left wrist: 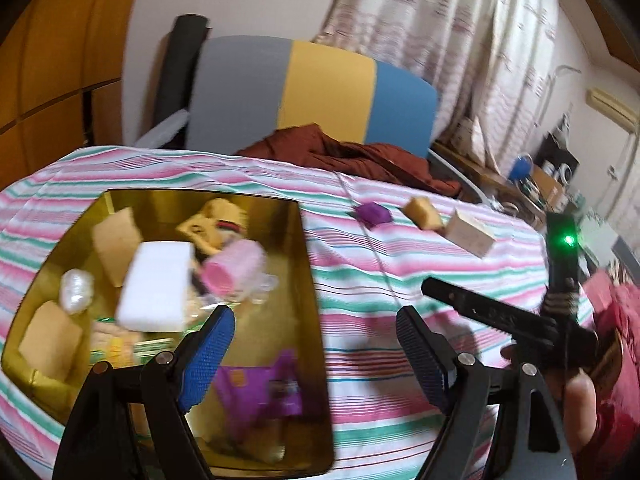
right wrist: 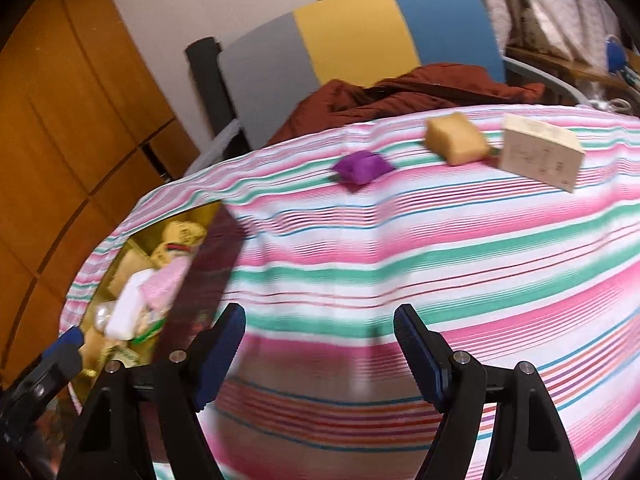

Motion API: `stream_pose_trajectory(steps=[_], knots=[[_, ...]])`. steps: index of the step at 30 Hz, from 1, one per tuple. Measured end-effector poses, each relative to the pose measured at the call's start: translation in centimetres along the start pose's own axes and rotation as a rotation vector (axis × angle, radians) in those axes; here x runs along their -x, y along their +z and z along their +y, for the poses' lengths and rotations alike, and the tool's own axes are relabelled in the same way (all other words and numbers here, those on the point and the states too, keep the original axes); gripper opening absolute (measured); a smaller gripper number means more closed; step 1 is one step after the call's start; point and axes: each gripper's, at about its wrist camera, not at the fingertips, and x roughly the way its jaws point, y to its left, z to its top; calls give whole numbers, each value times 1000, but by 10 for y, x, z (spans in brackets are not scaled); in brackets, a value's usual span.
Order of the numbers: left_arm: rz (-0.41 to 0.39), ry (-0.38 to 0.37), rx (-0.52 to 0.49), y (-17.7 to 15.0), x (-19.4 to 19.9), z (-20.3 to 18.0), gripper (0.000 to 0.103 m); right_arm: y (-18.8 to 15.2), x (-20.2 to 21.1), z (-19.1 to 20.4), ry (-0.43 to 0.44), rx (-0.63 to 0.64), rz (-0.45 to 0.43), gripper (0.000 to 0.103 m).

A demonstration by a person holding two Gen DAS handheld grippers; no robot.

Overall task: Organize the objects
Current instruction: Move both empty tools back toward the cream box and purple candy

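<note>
A gold tin (left wrist: 310,280) stands on the striped cloth at the left. It holds a white block (left wrist: 156,284), a pink cup (left wrist: 236,268), tan sponges (left wrist: 116,244) and a purple packet (left wrist: 260,392). My left gripper (left wrist: 316,356) hangs open over the tin's right edge with nothing between its fingers. Farther back on the cloth lie a purple pouch (right wrist: 362,168), a tan sponge (right wrist: 456,138) and a cream box (right wrist: 540,156). My right gripper (right wrist: 320,352) is open and empty above bare cloth, well short of those three. The tin (right wrist: 208,248) shows at its left.
A grey, yellow and blue chair back (left wrist: 320,88) with a rust-red garment (left wrist: 352,156) stands behind the table. A person's hand (left wrist: 580,396) holds a black handle with a green light (left wrist: 568,240) at the right. Curtains and cluttered shelves lie beyond.
</note>
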Motion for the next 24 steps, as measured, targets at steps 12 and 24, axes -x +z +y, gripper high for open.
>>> stream_pose_trajectory(steps=[12,24], knots=[[88,-110,-112,-2,-36,-66,84,68,11,-113,-176,50,-42,86],[186,-139,-148,2,-81,-98,84,148,-19,-182,-235,160,36,94]])
